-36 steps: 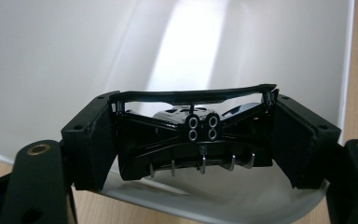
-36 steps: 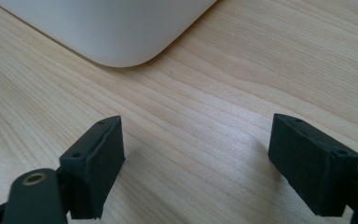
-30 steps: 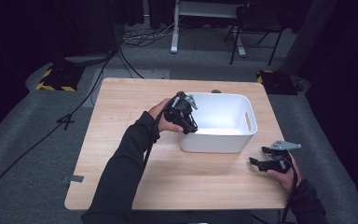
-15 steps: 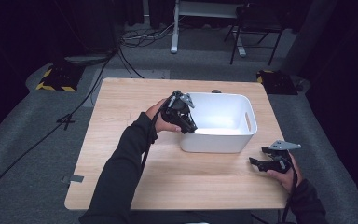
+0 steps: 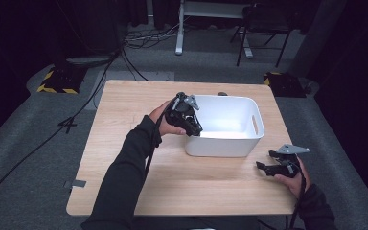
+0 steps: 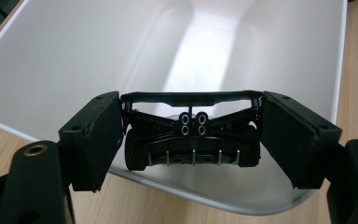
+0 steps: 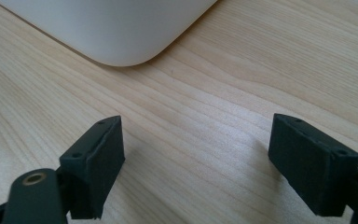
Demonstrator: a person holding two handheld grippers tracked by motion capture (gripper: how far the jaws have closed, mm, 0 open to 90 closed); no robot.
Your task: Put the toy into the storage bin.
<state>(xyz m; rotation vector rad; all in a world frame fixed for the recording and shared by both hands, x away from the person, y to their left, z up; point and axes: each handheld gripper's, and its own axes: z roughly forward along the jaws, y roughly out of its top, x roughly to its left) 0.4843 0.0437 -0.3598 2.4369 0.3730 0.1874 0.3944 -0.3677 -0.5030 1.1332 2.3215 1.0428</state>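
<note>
While pretty much nothing has shifted over the last second, the left gripper (image 6: 192, 140) is still clamped on a black plastic part (image 6: 192, 135), holding it over the near-left corner of the white bin (image 5: 249, 143). The right gripper (image 5: 268, 168) sits on the wooden table (image 5: 124, 143) with jaws apart, holding nothing. Looks like a drop into the bin is due but hasn't started.
</note>
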